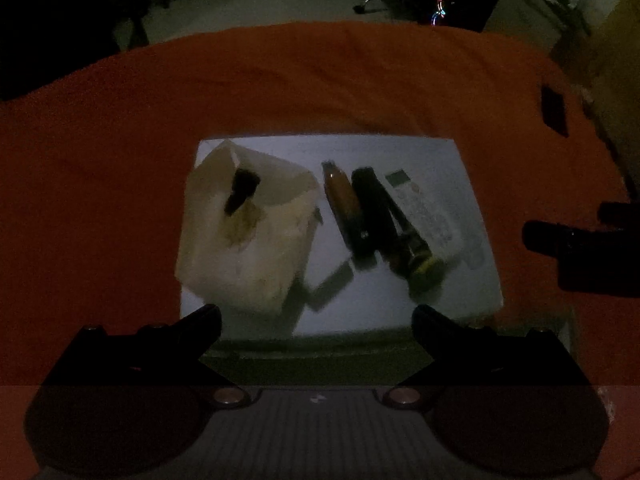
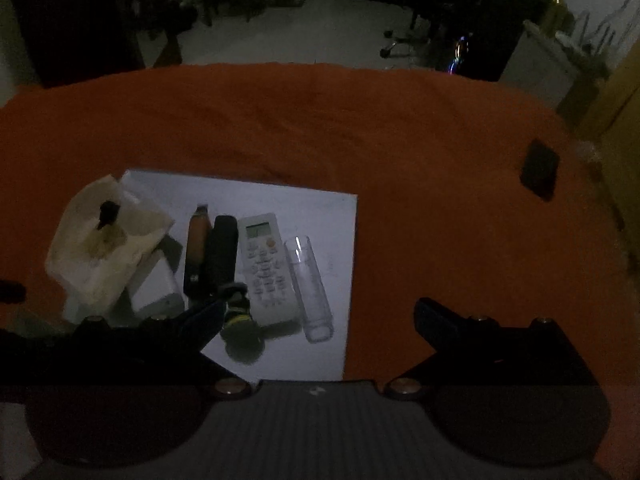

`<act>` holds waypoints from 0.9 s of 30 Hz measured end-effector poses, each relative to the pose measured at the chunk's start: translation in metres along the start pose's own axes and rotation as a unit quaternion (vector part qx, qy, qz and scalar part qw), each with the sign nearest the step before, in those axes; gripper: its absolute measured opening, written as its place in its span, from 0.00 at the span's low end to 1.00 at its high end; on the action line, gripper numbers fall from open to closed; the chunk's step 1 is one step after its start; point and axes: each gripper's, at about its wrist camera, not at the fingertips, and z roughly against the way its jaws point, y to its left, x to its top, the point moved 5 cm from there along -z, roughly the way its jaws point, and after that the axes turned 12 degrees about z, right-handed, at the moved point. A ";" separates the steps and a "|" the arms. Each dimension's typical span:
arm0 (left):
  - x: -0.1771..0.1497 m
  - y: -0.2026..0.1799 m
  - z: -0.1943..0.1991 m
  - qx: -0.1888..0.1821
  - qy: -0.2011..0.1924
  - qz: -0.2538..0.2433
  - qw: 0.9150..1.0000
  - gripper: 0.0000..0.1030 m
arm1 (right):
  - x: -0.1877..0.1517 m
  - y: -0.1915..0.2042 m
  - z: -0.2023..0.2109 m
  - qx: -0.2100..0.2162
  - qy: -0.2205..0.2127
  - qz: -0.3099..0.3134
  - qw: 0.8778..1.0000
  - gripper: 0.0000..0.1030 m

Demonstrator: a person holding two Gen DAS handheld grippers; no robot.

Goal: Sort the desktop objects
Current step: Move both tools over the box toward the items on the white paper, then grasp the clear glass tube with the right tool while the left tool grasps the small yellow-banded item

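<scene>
Dim room light falls on a desk (image 2: 280, 128) draped in orange cloth, with a white sheet (image 2: 328, 216) lying flat on it and carrying everything to be sorted.

Just ahead of the right claw (image 2: 320, 320), whose fingers are spread wide and hold nothing, a white remote control (image 2: 266, 268) lies on the sheet with its screen at the far end. Touching its right side is a clear plastic tube (image 2: 310, 288), lying lengthwise. To the remote's left sit a black case (image 2: 222, 248) and, beside that, a brown case (image 2: 197, 240), the two side by side. A small item with a yellow-green band (image 2: 240, 316) lies just off the right claw's left finger; what it is I cannot say, the picture being too dark. Further left a white paper bag (image 2: 100, 248) stands open with a dark object (image 2: 108, 214) poking out of it, and a white box (image 2: 154, 284) rests against its near side.

The left claw (image 1: 316, 320) hovers at the sheet's near edge, fingers also wide apart and empty, the bag ahead to its left and the cases ahead to its right. A small black block (image 2: 539, 169) sits on the cloth far to the right, well apart from the sheet.
</scene>
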 end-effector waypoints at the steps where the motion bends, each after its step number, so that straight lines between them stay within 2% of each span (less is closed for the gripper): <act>1: 0.003 0.003 -0.005 0.004 0.001 0.008 1.000 1.00 | -0.001 -0.002 -0.007 0.010 0.004 -0.003 1.000 1.00; 4: 0.008 0.012 -0.020 0.011 0.013 0.029 0.999 1.00 | 0.001 -0.009 -0.027 0.040 0.019 -0.014 0.999 1.00; 7: 0.015 0.020 -0.028 0.013 0.013 0.050 0.999 0.99 | -0.004 -0.022 -0.043 0.046 0.036 -0.050 0.997 1.00; 13: 0.035 0.012 -0.034 -0.005 0.010 0.020 1.000 0.99 | 0.010 -0.031 -0.051 0.048 0.017 -0.035 0.998 0.99; 16: 0.044 0.008 -0.037 -0.023 0.006 0.008 1.000 0.99 | 0.018 -0.029 -0.054 0.063 0.009 -0.031 0.997 0.98; 18: 0.048 0.008 -0.041 -0.022 0.013 -0.001 1.000 0.99 | 0.023 -0.025 -0.057 0.068 -0.002 -0.021 0.997 0.96; 20: 0.052 0.009 -0.043 -0.013 0.009 -0.017 1.000 0.99 | 0.028 -0.020 -0.059 0.068 -0.011 -0.003 0.998 0.92; 23: 0.058 0.014 -0.044 0.005 -0.003 -0.043 0.999 0.98 | 0.033 -0.015 -0.064 0.064 -0.016 0.021 0.998 0.81; 26: 0.065 0.026 -0.043 0.027 -0.016 -0.060 0.998 0.96 | 0.032 -0.013 -0.072 0.076 -0.006 0.022 0.997 0.59; 27: 0.066 0.030 -0.042 0.029 -0.016 -0.065 0.997 0.92 | 0.032 -0.014 -0.074 0.079 -0.003 0.017 0.997 0.49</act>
